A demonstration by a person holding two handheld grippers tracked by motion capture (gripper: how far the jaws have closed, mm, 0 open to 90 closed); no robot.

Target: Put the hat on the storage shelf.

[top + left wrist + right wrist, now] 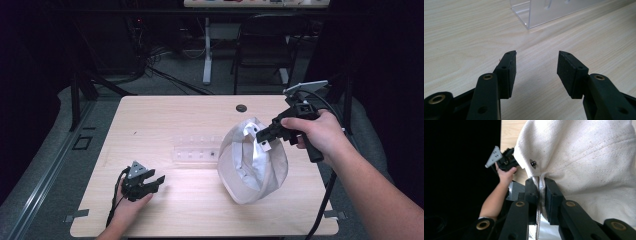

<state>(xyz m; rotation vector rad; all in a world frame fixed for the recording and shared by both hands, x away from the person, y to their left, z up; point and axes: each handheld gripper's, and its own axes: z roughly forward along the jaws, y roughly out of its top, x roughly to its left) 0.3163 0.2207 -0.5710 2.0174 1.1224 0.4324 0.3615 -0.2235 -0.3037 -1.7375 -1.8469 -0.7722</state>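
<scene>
Your right gripper [263,134] pinches the top edge of the white cloth bag [255,162], which rests on the table [165,110] just right of the clear plastic rack [196,152]. If you pull too quickly, the thin fold may slip out. Your left gripper [150,184], jaws spread and empty, rests left of the bag, near the rack.

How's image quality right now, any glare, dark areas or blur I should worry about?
High view: table evenly lit, surroundings dark, clear plastic rack faint. Left gripper view: fingers sharp, soft shadow beneath, bright edge glint on the rack. Right gripper view: white fabric bag bright but textured, left side black.
</scene>
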